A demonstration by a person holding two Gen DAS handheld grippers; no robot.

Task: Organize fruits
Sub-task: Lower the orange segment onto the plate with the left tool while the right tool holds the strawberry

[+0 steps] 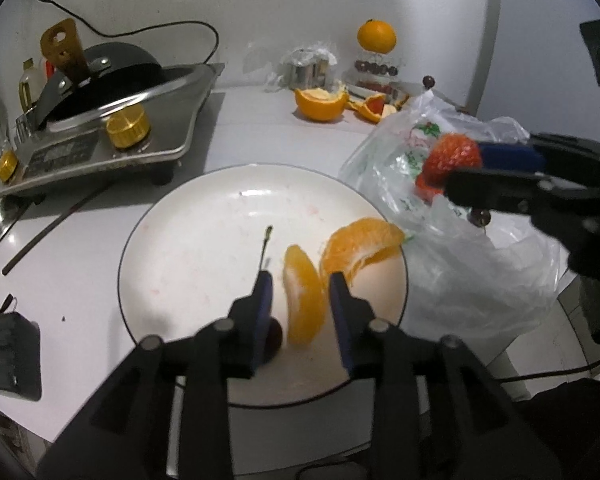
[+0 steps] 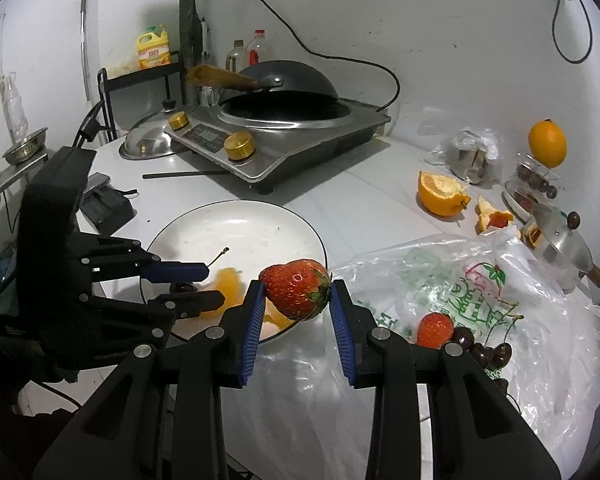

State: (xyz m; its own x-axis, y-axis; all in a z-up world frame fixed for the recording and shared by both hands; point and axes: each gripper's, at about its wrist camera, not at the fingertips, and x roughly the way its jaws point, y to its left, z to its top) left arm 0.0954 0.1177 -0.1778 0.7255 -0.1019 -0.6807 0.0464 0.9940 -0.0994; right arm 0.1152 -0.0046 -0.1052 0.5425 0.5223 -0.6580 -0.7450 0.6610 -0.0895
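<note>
Step in hand: moving fruit onto the round white plate (image 1: 188,240). Left gripper (image 1: 300,284) spread over the plate's near right part, with a pale orange segment (image 1: 305,300) lying loose between its blue pads, not pinched. Right gripper (image 2: 297,294) pinching a red ripe strawberry (image 2: 296,289), above the crinkled clear plastic bag (image 2: 500,320), just right of the plate. Next probably: carry left, lower, release gently.

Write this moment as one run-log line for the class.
left gripper: open over orange segment on plate | right gripper: shut on strawberry | bag: strawberry, cherries left
</note>
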